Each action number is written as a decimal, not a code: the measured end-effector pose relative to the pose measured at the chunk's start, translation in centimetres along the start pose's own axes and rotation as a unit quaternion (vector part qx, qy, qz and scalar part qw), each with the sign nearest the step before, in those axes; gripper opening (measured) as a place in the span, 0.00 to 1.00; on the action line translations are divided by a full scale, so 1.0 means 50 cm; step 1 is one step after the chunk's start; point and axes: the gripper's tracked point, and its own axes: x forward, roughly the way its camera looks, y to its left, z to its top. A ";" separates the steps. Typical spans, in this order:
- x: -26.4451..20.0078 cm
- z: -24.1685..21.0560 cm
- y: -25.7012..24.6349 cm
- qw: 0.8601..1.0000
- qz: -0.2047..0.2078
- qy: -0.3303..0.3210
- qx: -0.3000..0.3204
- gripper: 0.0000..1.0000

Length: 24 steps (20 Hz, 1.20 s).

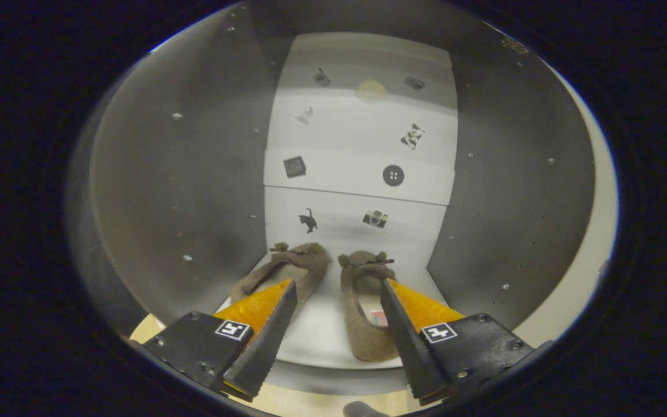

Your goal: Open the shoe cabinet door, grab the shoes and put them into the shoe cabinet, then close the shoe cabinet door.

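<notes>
No readable words or numbers. The cabinet's (194, 191) back wall (356, 174) carries small picture stickers: a cat (308, 220), a camera (374, 218), a button (393, 175) and a dark square (294, 167), with blurred ones higher up. Each finger of the spread gripper (337, 284) bears a black-and-white square marker (233, 330). A label inside one shoe (363, 313) is illegible.

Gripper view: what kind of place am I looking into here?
Most likely the inside of a shoe cabinet: dark side walls, a pale back wall dotted with small picture stickers, and a pair of brown shoes on its floor. The open claw is at the front, touching nothing.
</notes>
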 end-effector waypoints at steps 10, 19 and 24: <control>-0.519 0.044 0.035 0.994 0.045 -0.097 -0.005 1.00; -0.857 -0.070 -0.092 0.995 0.027 -0.092 0.014 1.00; -0.970 -0.117 -0.281 0.994 -0.045 -0.094 0.034 1.00</control>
